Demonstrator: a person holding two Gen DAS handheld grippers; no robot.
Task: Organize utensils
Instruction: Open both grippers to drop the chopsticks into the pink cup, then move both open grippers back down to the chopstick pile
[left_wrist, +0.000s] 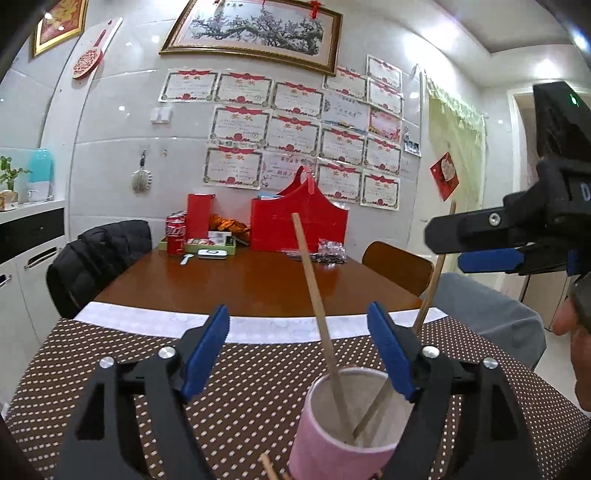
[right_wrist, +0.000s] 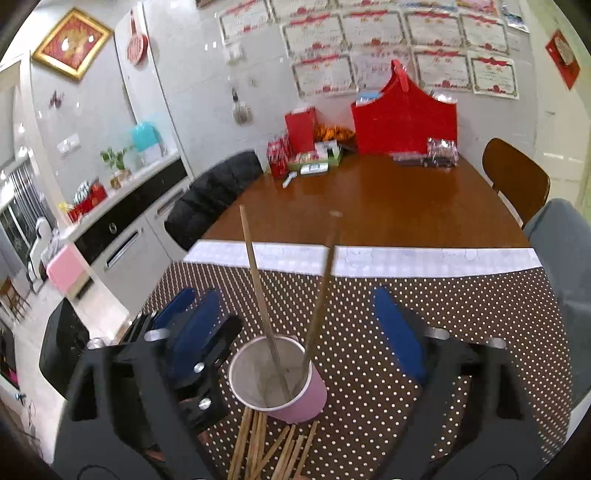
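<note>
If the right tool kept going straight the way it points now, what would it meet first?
Most likely the pink cup, which sits just ahead between the open fingers of the right tool, with two chopsticks leaning out of it. Depth is unclear; the tool may be above the rim.

Pink cup (right_wrist: 280, 384) with two leaning chopsticks (right_wrist: 258, 280) blocks the near table (right_wrist: 388, 206) edge; loose chopsticks (right_wrist: 273, 450) beside it; far edge cluttered by red bag (right_wrist: 404, 118).
</note>
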